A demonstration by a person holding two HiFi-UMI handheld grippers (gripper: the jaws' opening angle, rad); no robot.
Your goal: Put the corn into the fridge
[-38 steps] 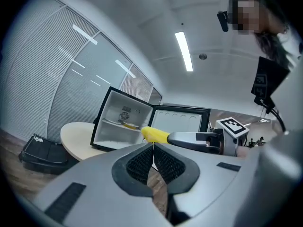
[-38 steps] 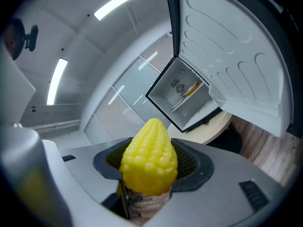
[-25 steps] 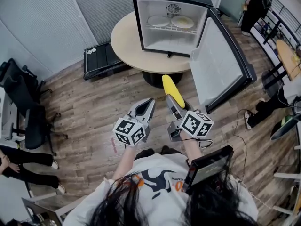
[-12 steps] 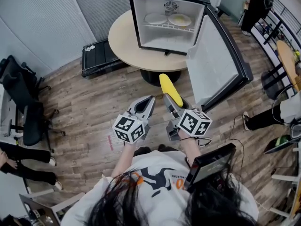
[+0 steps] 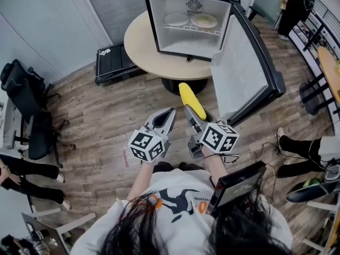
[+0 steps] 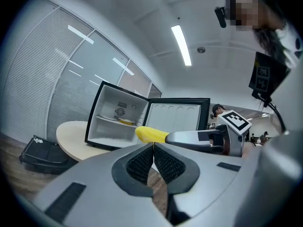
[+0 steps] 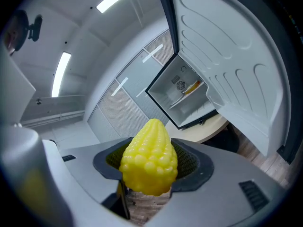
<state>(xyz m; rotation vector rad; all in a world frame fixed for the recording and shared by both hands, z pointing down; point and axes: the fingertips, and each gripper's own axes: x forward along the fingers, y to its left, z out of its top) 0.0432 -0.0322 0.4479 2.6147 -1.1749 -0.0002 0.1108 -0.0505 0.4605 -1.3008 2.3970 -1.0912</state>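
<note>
Head view, fridge (image 5: 183, 41): stands on the round table (image 5: 141, 49) with its door (image 5: 247, 62) swung wide to the right
Head view, shelf (image 5: 191, 31): two plates (image 5: 179, 19) lie side by side on it
Head view, corn (image 5: 192, 101): a yellow cob held in the air over the wooden floor (image 5: 106, 121), short of the table edge and well apart from the fridge, with its tip toward the fridge
Head view, right gripper (image 5: 190, 113): holds the rear end of the corn
Head view, left gripper (image 5: 167, 116): just beside the right gripper and level with it, carrying nothing
Head view, surroundings: a black case (image 5: 114, 62) on the floor by the table, a black chair (image 5: 26, 116) at the left, a person (image 5: 297, 4) standing at the upper right
Left gripper view, jaws: pressed together pad to pad, with nothing between them
Left gripper view, corn: ahead and a little to the right, sticking out of the right gripper, with the open fridge behind it
Right gripper view, jaws: clamped on the corn from both sides, ribbed pads against the kernels
Right gripper view, corn: fills the middle of the view, tapered end pointing away from the camera
Right gripper view, fridge: up and to the right of the corn and not touching it, with the inside of the open door nearer at the right
</note>
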